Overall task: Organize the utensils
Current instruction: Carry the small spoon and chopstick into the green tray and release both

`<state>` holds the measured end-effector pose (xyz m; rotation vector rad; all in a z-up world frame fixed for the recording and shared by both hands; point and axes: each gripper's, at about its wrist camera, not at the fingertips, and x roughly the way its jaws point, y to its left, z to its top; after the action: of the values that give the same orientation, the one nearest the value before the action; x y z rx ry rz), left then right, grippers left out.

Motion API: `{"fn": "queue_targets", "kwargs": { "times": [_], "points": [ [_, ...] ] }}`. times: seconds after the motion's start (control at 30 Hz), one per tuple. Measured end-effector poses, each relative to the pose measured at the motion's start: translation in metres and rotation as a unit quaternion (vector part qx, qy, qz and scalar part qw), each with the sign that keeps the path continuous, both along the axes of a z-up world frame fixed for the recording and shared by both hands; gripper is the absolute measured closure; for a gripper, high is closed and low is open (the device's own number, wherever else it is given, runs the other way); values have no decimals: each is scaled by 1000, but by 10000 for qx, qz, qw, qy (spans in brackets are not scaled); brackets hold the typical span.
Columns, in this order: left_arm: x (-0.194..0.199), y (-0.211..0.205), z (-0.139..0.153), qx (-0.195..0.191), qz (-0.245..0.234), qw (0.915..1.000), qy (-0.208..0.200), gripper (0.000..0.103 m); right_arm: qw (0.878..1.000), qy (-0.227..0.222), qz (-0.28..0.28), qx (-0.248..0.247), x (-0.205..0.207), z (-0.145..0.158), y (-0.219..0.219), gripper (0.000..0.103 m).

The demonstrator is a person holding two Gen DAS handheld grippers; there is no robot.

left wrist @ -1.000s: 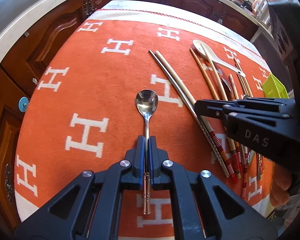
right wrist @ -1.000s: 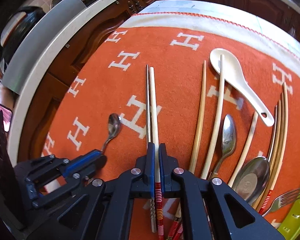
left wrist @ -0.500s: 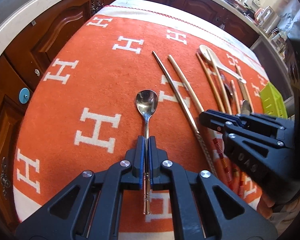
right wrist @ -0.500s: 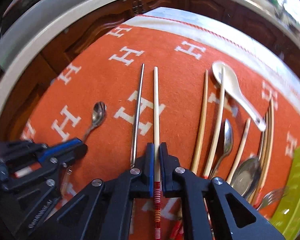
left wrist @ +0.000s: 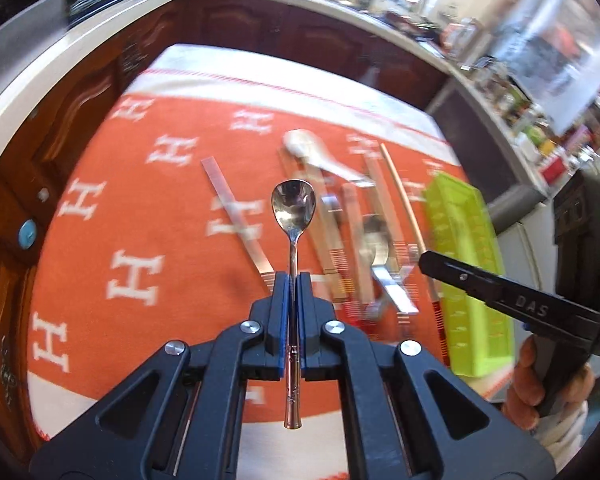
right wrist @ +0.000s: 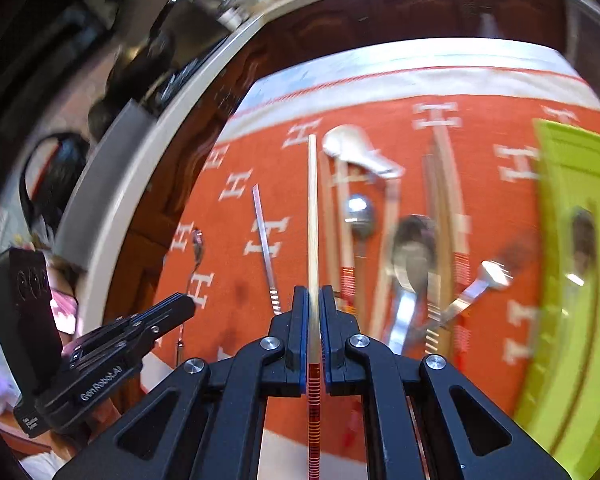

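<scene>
My left gripper [left wrist: 293, 280] is shut on the thin handle of a small steel teaspoon [left wrist: 293, 208] and holds it in the air above the orange cloth [left wrist: 140, 220]. My right gripper [right wrist: 313, 294] is shut on a pale chopstick [right wrist: 312, 208] with a red-striped end, also lifted off the cloth. Each gripper shows in the other's view: the right one [left wrist: 500, 292] at the right, the left one [right wrist: 148, 324] at the lower left with the teaspoon [right wrist: 196, 244]. A lime-green tray [left wrist: 464, 264] lies at the cloth's right edge [right wrist: 572, 264].
A metal chopstick [right wrist: 265, 240] lies alone on the cloth. Right of it lie several chopsticks, a white ceramic spoon [right wrist: 356, 152], steel spoons [right wrist: 360, 216] and a fork [right wrist: 476, 284]. Dark wooden cabinets [left wrist: 80, 92] and a pale counter rim surround the table.
Both grippers have risen off the cloth with their utensils and swung right toward the green tray. The metal chopstick stays behind. The current views are motion-blurred.
</scene>
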<state>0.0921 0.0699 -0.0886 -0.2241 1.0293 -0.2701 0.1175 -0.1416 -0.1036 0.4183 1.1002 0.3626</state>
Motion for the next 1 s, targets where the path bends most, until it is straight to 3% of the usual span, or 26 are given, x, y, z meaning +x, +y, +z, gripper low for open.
{"fn": "queue_targets", "kwargs": {
  "times": [0.13,0.3,0.43,0.57,0.8,1.0],
  "points": [
    [0,-58,29,-120,-667,9975,-198,101,9982,-70,-591,42,-23,13,-61,98],
    [10,-137,43,-207,-1344,9906,-181,101,9936,-65,-1124,-96,-41,18,-129,98],
    [22,-195,41,-189,-1638,9863,-116,101,9893,-142,-1408,-342,-46,20,-167,98],
    [37,-241,22,-96,-1805,9834,151,101,9851,-147,-1590,-641,-48,17,-198,98],
    [46,-278,-29,267,-2099,9758,551,101,9824,80,-1700,-775,-39,-7,-225,97],
    [41,-277,-35,404,-2163,9739,557,101,9812,264,-1799,-642,-37,-32,-228,83]
  ]
}}
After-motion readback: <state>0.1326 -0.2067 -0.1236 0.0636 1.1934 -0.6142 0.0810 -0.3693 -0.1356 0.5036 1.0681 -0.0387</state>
